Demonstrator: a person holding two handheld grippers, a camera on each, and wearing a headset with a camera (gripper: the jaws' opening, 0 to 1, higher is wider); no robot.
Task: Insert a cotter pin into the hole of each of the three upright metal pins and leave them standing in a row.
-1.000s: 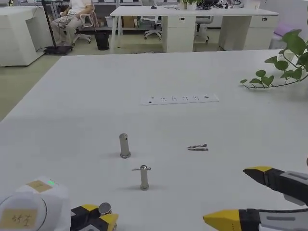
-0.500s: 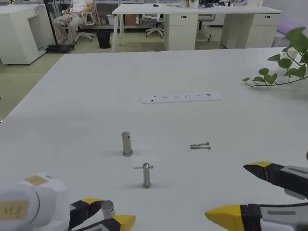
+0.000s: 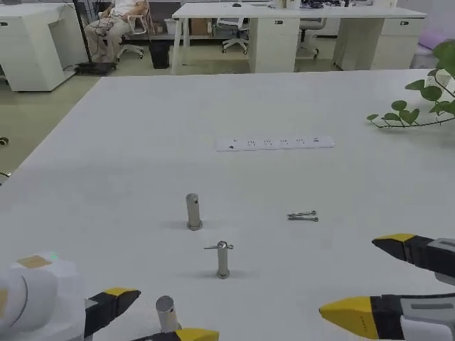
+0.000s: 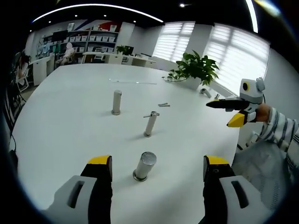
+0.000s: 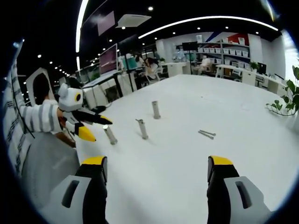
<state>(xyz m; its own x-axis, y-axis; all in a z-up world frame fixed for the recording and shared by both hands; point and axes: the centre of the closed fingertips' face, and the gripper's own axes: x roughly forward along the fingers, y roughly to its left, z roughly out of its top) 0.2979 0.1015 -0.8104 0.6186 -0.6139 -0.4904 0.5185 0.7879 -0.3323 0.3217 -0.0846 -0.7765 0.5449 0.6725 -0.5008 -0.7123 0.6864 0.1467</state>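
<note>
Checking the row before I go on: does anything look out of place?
The nearest pin, between the jaws of the open left tool, stands off the line through the far pin and middle pin. Nothing else stands out.

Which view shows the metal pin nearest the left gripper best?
Left gripper view: the nearest pin stands whole and close between the open jaws of the left gripper. Head view hides its base; right gripper view shows it small and far.

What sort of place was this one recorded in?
Probably an open-plan office or lab: a large white worktable with a flush white power strip, rows of white desks with wheeled office chairs behind it, and wall shelves of storage bins.
</note>
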